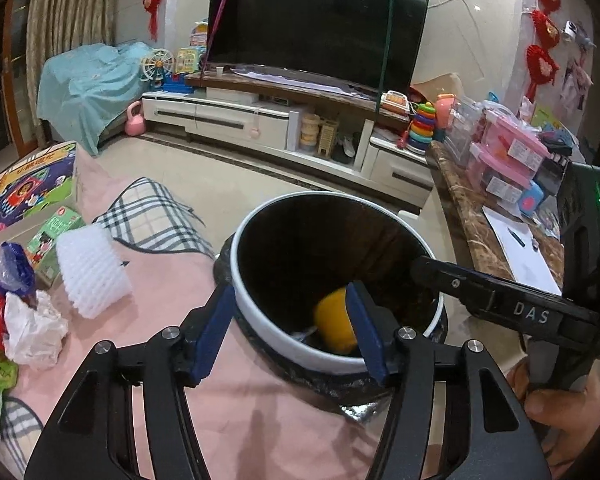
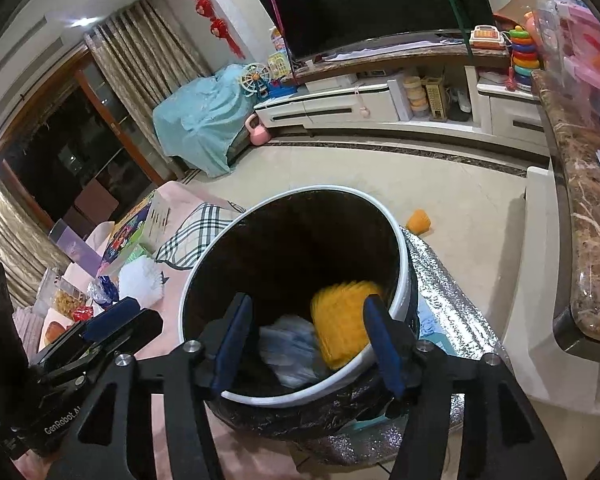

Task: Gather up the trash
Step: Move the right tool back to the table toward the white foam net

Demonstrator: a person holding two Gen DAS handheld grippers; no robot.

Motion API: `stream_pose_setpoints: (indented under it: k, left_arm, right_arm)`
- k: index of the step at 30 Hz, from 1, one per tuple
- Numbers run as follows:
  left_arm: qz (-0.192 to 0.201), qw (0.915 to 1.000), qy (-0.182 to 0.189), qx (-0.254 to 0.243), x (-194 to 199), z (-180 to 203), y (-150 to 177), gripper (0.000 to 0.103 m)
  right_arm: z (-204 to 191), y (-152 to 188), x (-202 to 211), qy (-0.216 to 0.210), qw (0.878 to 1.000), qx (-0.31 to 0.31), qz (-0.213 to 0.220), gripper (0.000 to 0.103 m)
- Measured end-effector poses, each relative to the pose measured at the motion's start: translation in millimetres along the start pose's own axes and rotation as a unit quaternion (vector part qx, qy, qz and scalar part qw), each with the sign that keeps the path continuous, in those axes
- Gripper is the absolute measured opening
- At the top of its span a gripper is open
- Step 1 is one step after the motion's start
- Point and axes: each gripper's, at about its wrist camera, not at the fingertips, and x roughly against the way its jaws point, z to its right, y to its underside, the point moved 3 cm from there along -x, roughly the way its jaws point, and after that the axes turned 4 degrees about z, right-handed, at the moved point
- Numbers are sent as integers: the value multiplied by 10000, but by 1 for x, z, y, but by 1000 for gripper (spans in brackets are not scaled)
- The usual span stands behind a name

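Observation:
A round trash bin [image 1: 259,320] with a white rim and a black liner stands by the pink-covered table; it also shows in the right wrist view [image 2: 400,256]. A yellow foam net [image 2: 346,326], motion-blurred, is inside the bin beside crumpled pale plastic [image 2: 291,354]; the net also shows in the left wrist view [image 1: 334,320]. My right gripper [image 2: 308,336] is open and empty over the bin mouth. My left gripper [image 1: 289,320] is open and empty at the bin's near rim. The right gripper's body [image 1: 520,308] reaches in from the right.
On the pink cloth at left lie a white foam net [image 1: 91,270], crumpled white paper [image 1: 33,330], a blue-and-clear wrapper [image 1: 7,270], a green carton [image 1: 53,240] and snack packets. Another yellow foam net [image 2: 418,221] lies on the floor. A marble counter [image 2: 588,240] stands right.

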Motion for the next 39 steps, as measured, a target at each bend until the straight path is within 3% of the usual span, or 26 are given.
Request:
stream_pose_setpoints:
  k: [2, 4, 9, 23, 39]
  left_arm:
    - [16, 10000, -44, 76, 4, -6, 4, 62]
    - [27, 9998, -65, 176, 10, -13, 11, 63]
    - [-16, 9988, -223, 426, 24, -33, 30, 65]
    - [-59, 9914, -789, 1046, 76, -98, 90, 68]
    - [10, 9802, -1223, 1554, 107, -158, 111, 69]
  right_arm:
    - [-1, 1, 3, -22, 10000, -12, 37, 69]
    - [-3, 3, 5, -48, 10000, -17, 78, 81]
    - [-17, 14, 12, -146, 9998, 29, 130, 89]
    - [-80, 55, 14, -597, 9975, 365, -38, 91]
    - [-145, 86, -11, -1011, 9908, 830, -343, 91]
